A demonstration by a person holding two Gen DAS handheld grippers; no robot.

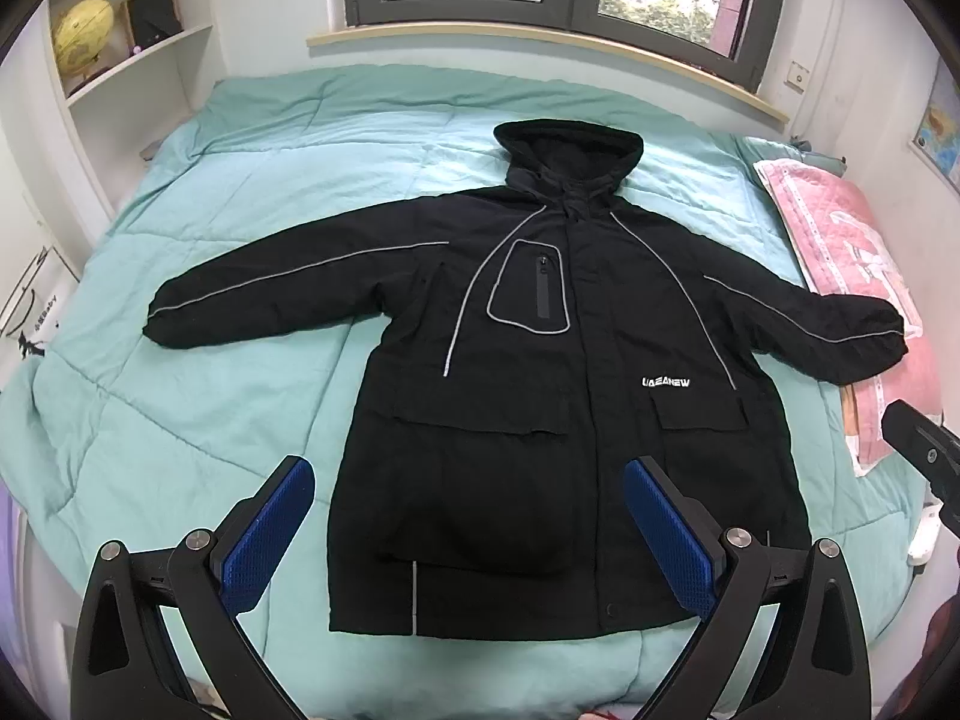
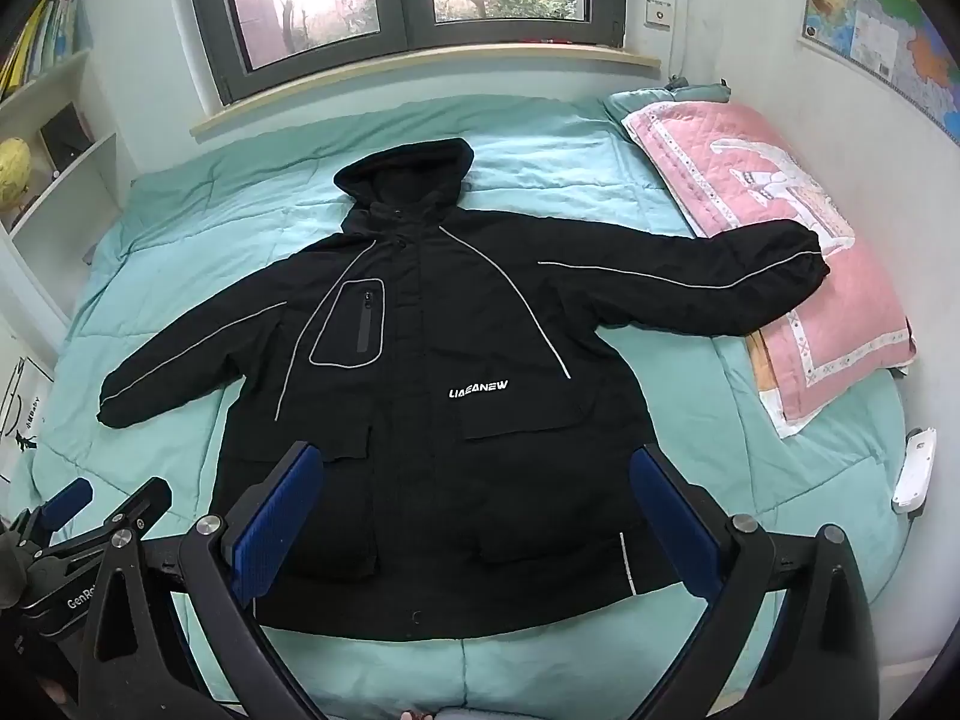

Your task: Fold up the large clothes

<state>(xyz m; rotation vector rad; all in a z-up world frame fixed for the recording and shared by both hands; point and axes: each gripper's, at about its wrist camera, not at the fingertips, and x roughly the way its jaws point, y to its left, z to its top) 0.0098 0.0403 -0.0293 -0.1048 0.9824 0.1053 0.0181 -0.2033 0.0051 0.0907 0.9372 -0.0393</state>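
A large black hooded jacket (image 1: 540, 372) (image 2: 432, 372) with grey piping and a white chest logo lies flat, front up, on the teal quilt (image 1: 210, 300) (image 2: 198, 228). Both sleeves are spread sideways and the hood points toward the window. Its right sleeve end rests on a pink pillow (image 2: 780, 228). My left gripper (image 1: 468, 480) hovers open above the jacket's hem, its blue pads wide apart with nothing between them. My right gripper (image 2: 477, 468) is likewise open and empty above the lower body. The left gripper (image 2: 114, 495) also shows at the lower left of the right wrist view.
The pink pillow (image 1: 852, 276) lies along the right side of the bed. A white remote-like device (image 2: 915, 468) sits at the bed's right edge. White shelves with a yellow globe (image 1: 81, 39) stand to the left. A window sill (image 1: 540, 48) runs behind the bed.
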